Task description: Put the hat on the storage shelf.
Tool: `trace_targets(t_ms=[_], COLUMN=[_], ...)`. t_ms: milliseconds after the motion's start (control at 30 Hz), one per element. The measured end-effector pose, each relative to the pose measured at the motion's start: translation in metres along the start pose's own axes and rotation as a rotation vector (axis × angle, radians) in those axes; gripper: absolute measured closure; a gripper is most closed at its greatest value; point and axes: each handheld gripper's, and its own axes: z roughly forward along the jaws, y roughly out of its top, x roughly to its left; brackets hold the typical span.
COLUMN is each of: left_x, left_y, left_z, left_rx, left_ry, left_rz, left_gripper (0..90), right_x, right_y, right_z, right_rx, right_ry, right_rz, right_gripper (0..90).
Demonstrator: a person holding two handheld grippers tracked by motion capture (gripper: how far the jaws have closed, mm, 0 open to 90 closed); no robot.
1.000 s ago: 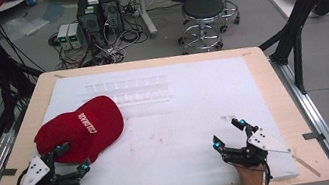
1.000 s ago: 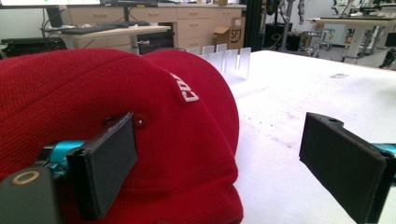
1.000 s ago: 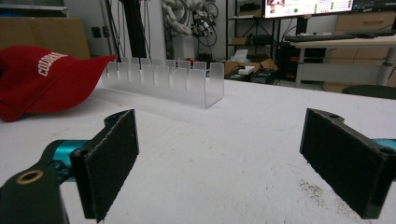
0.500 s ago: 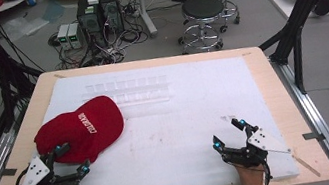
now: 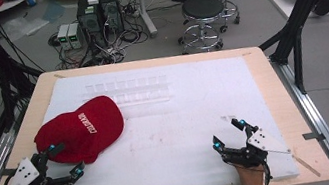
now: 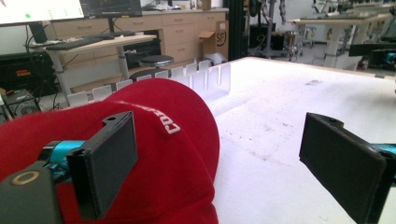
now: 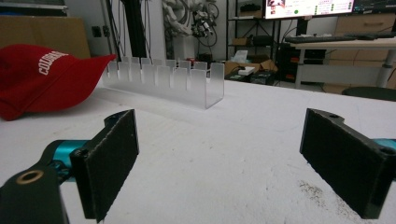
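the red baseball cap (image 5: 80,133) lies crown up on the white mat (image 5: 199,127) that covers the surface (image 5: 272,84), in its near left part. its long axis runs on a slant across the mat: the brim end points to the near left corner, toward the person, and the rounded crown with its white lettering points up and to the right, toward the clear acrylic slotted rack (image 5: 127,91) that stands just behind it, apart from it.

the left tongs (image 5: 65,162) stand wide open at the cap's near edge. in the left gripper view the cap (image 6: 154,140) sits behind the left-hand jaw and reaches partway into the gap, with bare mat before the other jaw; neither pad presses on it. the right tongs (image 5: 228,135) rest at the near right of the mat, well apart from the cap, jaws wide open with nothing between them.

compared with a second ago, the left tongs have lifted a little and sit closer to the brim; the cap, the rack and the right tongs have not shifted.
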Motion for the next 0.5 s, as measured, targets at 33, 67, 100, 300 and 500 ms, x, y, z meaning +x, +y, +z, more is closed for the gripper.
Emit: trace_targets(t_ms=[33, 67, 100, 300, 500], left_x=[0.001, 0.002, 0.003, 0.013, 0.029], left_y=[0.002, 0.005, 0.007, 0.02, 0.035], left_z=[-0.001, -0.003, -0.005, -0.014, -0.024], left_rx=[0.001, -0.003, -0.005, 0.008, 0.028], left_ry=[0.004, 0.006, 0.006, 0.015, 0.024], left_rz=[0.005, 0.009, 0.01, 0.039, 0.059], left_gripper=[11.6, 11.6, 11.6, 11.7, 11.7], right_x=[0.0, 0.0, 0.0, 0.0, 0.001], right_y=[0.0, 0.0, 0.0, 0.0, 0.0], right_z=[0.0, 0.0, 0.0, 0.0, 0.001], right_rx=[0.0, 0.0, 0.0, 0.001, 0.002], right_ry=[0.0, -0.001, -0.002, -0.001, -0.002], right_rz=[0.0, 0.001, 0.001, 0.002, 0.001], right_gripper=[10.6, 10.6, 10.6, 10.6, 10.6])
